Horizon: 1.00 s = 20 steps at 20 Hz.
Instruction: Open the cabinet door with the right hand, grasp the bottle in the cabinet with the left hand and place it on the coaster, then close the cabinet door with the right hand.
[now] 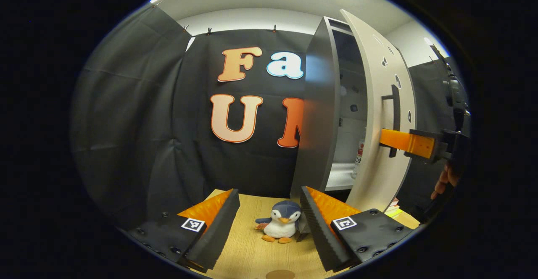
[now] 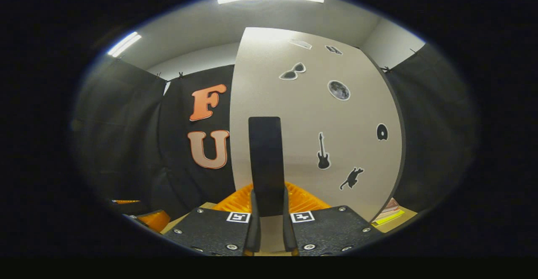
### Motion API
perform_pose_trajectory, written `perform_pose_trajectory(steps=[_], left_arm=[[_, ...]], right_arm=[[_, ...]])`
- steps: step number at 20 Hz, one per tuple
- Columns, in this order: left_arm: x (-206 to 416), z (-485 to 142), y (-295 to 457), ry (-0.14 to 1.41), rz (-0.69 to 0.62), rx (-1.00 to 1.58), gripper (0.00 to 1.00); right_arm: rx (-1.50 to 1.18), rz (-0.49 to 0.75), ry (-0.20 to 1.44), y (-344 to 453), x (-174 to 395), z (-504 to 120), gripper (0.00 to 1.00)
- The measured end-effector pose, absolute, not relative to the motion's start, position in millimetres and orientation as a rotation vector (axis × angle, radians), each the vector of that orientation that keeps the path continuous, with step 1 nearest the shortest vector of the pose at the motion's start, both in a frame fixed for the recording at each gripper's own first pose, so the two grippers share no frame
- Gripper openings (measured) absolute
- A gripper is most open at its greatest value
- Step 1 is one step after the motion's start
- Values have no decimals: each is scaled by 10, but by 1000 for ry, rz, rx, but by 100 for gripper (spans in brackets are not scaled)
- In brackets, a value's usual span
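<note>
Black and upright, the door handle (image 2: pixel 264 165) sits pinched between the two fingers of the right gripper (image 2: pixel 269 224), which press on it from both sides in the right gripper view. Behind the handle spreads the pale face of the cabinet door (image 2: pixel 311 136), dotted with small dark stickers: sunglasses (image 2: pixel 292 71), a moon (image 2: pixel 338 90), a guitar (image 2: pixel 322 151) and a cat (image 2: pixel 351 178).

In the left gripper view, the left gripper (image 1: pixel 269 224) has its fingers spread wide and holds nothing. Between them, farther off on the wooden table (image 1: pixel 248 253), stands a small plush penguin (image 1: pixel 280 227), and the rim of a brown coaster (image 1: pixel 280 274) shows at the bottom edge. Beyond the penguin stands the grey cabinet (image 1: pixel 316 119) with its door (image 1: pixel 378 115) swung partly open. The right gripper (image 1: pixel 388 139) reaches in from the right onto the handle (image 1: pixel 394 119), with a hand (image 1: pixel 446 180) behind it. Through the gap, a sliver of the bottle (image 1: pixel 359 157) shows on the shelf inside the cabinet, just behind the door's edge. Some books (image 1: pixel 393 208) lie on the table beside the door's foot.
</note>
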<state>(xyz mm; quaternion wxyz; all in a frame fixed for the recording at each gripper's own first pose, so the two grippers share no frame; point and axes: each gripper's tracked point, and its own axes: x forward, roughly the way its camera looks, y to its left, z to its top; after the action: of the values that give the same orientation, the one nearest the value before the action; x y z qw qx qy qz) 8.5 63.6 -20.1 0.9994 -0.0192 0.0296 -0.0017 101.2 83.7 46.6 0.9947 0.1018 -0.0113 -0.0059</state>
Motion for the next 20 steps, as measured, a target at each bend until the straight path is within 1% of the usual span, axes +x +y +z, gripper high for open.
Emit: perform_pose_trajectory(steps=[1, 5, 6, 7, 8, 9, 10, 11, 12, 13, 14, 15, 16, 19, 20], left_arm=[[38, -201, 581, 54, 1, -36, 96], [-4, -129, 412, 30, -2, -32, 95], [0, -111, 342, 30, -10, -33, 96], [-16, -107, 279, 28, -18, -32, 96], [-29, -90, 215, 24, -26, -27, 95], [-35, -57, 160, 18, -33, -22, 95], [-52, -32, 84, 11, -42, -16, 96], [-71, -22, 1, 6, -51, -12, 95], [-93, -15, -87, 3, -64, -10, 95], [-96, -9, -160, 2, -74, -10, 95], [-105, -11, -230, 0, -85, -12, 95], [-113, -16, -320, 1, -99, -14, 94], [-149, -29, -413, 2, -110, -14, 94], [-224, 14, -652, -7, -143, -5, 95], [-255, 29, -727, -10, -153, -1, 95]], right_arm=[[207, -1, -23, 823, 923, 453, 18], [211, 38, -21, 798, 888, 457, 18], [213, 44, -19, 788, 856, 449, 20], [213, 48, -18, 774, 831, 450, 18], [215, 52, -19, 763, 800, 454, 20], [216, 54, -19, 745, 773, 458, 18], [219, 57, -19, 728, 752, 468, 18], [224, 58, -20, 707, 729, 462, 20], [230, 56, -21, 688, 706, 454, 20], [232, 52, -22, 661, 678, 459, 18], [232, 47, -21, 632, 645, 464, 18], [237, 41, -17, 604, 628, 462, 20], [246, 34, -16, 587, 611, 458, 18], [249, -8, -20, 484, 568, 449, 22], [248, -26, -19, 445, 553, 442, 20]])
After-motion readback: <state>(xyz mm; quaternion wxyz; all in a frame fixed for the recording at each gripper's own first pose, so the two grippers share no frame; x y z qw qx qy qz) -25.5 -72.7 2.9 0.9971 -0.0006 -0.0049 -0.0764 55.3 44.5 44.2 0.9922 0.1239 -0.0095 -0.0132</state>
